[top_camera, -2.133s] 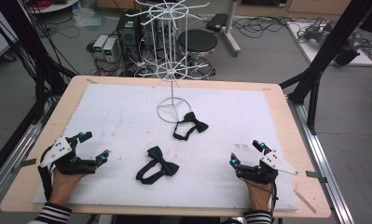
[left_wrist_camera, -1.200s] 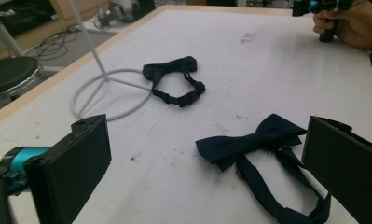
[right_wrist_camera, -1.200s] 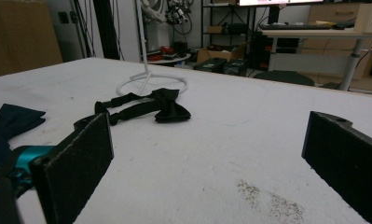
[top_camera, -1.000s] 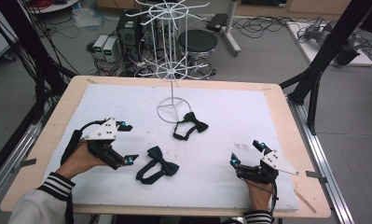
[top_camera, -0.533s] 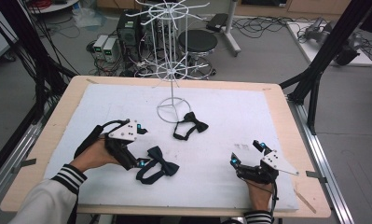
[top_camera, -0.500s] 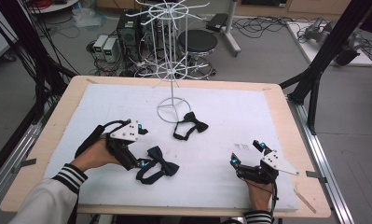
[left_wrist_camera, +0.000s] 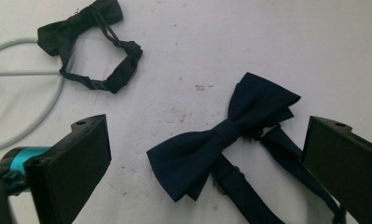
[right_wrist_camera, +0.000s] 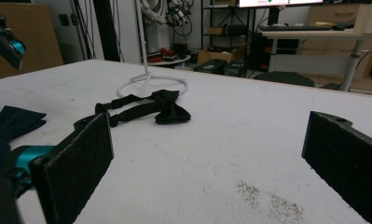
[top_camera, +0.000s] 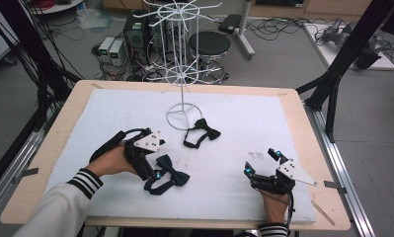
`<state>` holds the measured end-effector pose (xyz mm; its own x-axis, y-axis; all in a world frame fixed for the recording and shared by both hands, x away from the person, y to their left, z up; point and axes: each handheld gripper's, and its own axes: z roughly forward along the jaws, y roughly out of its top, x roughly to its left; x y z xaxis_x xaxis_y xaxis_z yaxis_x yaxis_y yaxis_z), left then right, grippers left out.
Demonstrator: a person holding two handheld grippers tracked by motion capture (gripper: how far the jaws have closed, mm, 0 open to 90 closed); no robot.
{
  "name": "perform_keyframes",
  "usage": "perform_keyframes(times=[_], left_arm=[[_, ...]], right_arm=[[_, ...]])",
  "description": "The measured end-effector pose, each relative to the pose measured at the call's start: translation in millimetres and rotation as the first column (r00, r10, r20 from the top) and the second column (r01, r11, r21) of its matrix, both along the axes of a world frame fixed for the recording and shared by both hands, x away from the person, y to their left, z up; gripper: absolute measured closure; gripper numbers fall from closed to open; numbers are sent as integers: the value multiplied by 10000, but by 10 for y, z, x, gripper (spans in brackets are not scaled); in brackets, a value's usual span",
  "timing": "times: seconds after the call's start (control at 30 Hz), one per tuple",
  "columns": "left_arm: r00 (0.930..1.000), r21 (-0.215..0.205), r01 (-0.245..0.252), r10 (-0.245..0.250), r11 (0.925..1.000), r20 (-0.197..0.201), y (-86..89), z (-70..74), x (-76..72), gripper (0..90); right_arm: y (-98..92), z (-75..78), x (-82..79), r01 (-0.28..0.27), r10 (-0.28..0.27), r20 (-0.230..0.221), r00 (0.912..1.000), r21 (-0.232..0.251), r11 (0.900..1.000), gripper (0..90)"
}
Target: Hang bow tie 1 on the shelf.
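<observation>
Left gripper, jaws spread wide, hovers over our navy bow tie, which lies between them (its strap runs out of frame). Right gripper rests spread apart; black bow tie lies ahead.

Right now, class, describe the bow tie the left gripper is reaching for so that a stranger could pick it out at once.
Start at the white wire rack on the far side of the table. From its ring base come toward the person, past the black bow tie, to the left gripper. The navy bow tie lies flat between its open jaws; it is dark blue and nearer the person, while the other is black.
</observation>
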<state>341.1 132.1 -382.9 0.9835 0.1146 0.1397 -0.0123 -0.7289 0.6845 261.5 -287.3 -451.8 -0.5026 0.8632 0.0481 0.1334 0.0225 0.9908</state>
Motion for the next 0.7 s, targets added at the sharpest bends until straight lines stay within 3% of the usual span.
perform_keyframes(times=[0.33,0.7], left_arm=[[9985,653,514,-502,9965,-209,-162,-43,51,18],[9953,1476,936,-888,9846,-385,-314,-183,82,28]], right_arm=[[-3,0,1,15,-15,39,10000,2,10000,11],[-7,-1,1,-4,4,54,10000,68,10000,11]])
